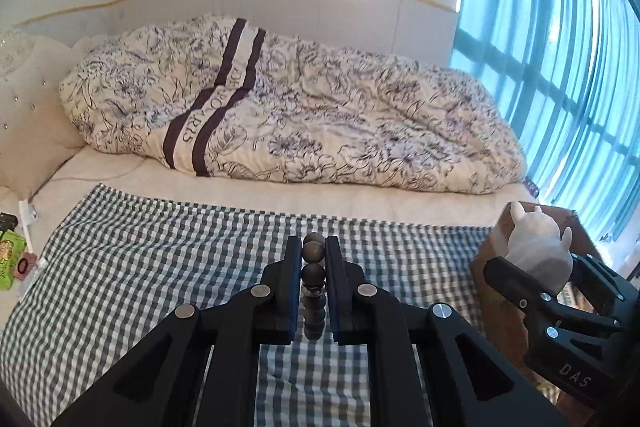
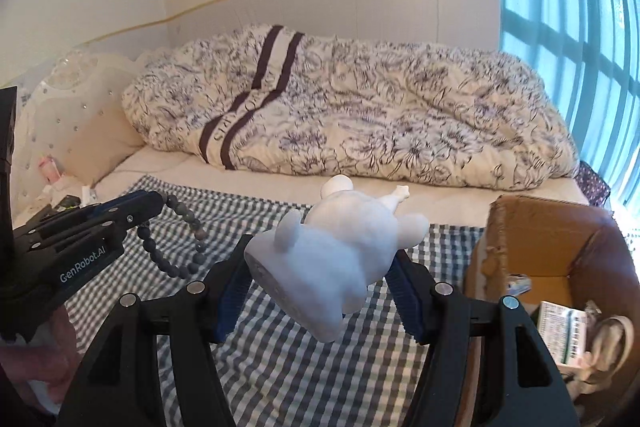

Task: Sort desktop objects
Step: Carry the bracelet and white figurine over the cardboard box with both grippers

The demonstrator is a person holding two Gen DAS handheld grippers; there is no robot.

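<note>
Left gripper (image 1: 313, 259): closed on a dark bead bracelet (image 1: 313, 267), low centre of the left wrist view; the loop hangs free at the left of the right wrist view.
Right gripper (image 2: 320, 267): clamped on a white figurine (image 2: 340, 247) lying tilted between its pads, centre frame.
Cardboard box (image 2: 560, 223): lower right, open, with a green-and-white packet (image 2: 560, 331) inside.
Checked cloth (image 1: 160, 247): spread below both grippers.
Quilt (image 1: 320, 115): bunched across mid-frame.
Green box (image 1: 10, 255): far left edge.
Blue curtain (image 1: 560, 47): upper right.
</note>
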